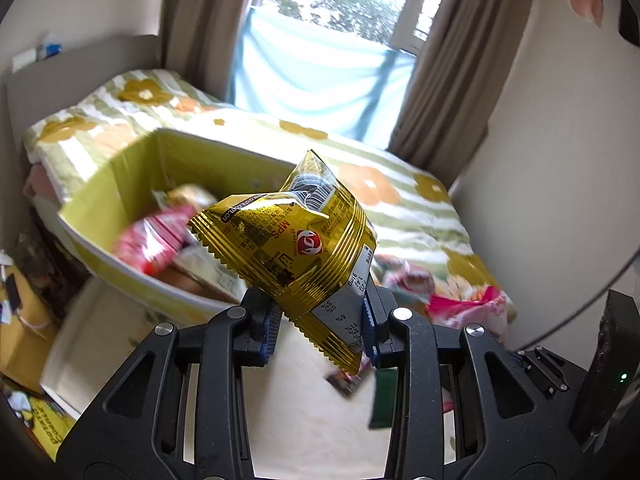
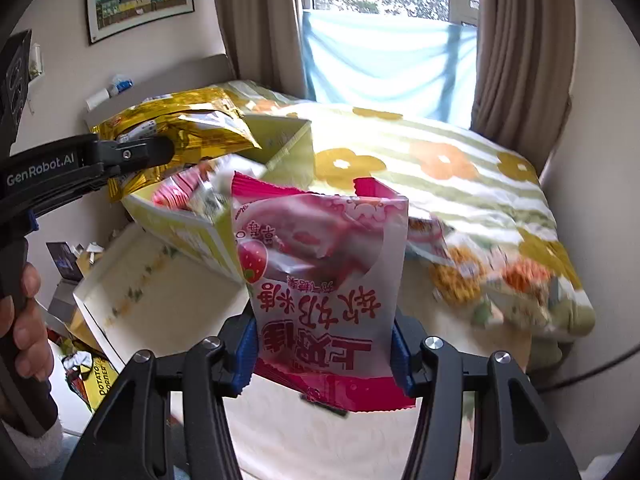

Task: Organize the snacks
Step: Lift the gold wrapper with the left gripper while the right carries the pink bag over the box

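Observation:
My left gripper [image 1: 320, 322] is shut on a gold foil snack packet [image 1: 288, 240] and holds it in the air just in front of a yellow-green box [image 1: 116, 184]. The box holds several snack packets, one of them pink [image 1: 156, 236]. In the right wrist view the left gripper [image 2: 132, 156] holds the gold packet [image 2: 180, 128] over the box [image 2: 200, 232]. My right gripper [image 2: 324, 354] is shut on a pink strawberry snack packet [image 2: 320, 280], held upright to the right of the box.
The box stands on a white surface [image 2: 168, 300] beside a bed with a flowered cover [image 2: 440, 168]. More loose snack packets [image 2: 460, 276] lie on the bed's near end. Curtains and a window are behind. Clutter lies on the floor at the left [image 1: 24, 320].

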A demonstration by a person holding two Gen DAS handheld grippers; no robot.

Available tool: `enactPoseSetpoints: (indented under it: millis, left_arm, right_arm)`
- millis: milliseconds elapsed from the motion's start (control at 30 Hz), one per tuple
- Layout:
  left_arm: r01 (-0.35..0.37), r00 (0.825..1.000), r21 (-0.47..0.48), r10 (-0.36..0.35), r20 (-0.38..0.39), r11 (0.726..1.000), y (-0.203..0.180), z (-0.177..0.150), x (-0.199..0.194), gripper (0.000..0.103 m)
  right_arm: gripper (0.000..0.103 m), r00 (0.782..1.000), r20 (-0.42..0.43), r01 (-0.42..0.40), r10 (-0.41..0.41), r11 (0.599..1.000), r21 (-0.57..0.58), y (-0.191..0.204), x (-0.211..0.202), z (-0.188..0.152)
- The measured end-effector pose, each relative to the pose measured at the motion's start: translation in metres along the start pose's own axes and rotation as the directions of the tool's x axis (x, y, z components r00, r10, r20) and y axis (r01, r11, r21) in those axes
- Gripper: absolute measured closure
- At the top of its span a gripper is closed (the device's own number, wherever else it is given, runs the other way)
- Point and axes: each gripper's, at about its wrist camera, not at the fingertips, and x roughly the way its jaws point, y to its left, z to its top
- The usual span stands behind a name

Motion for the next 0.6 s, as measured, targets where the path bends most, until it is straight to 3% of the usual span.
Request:
enactPoseSetpoints:
  millis: [300, 600]
  left_arm:
    - [-0.076, 0.997, -0.006, 0.076, -0.014, 0.997, 0.077, 0.074, 0.020, 0.073]
    - [-0.072, 0.990, -0.012, 0.070, -0.121, 0.997, 0.165, 0.124, 0.084, 0.073]
  right_arm:
    - [0.053, 0.997, 0.046, -0.054, 0.054, 0.999, -0.006, 0.041, 0.029, 0.076]
    - [0.052, 0.997, 0.025, -0.072, 0.072, 0.997, 0.012, 0.095, 0.093, 0.139]
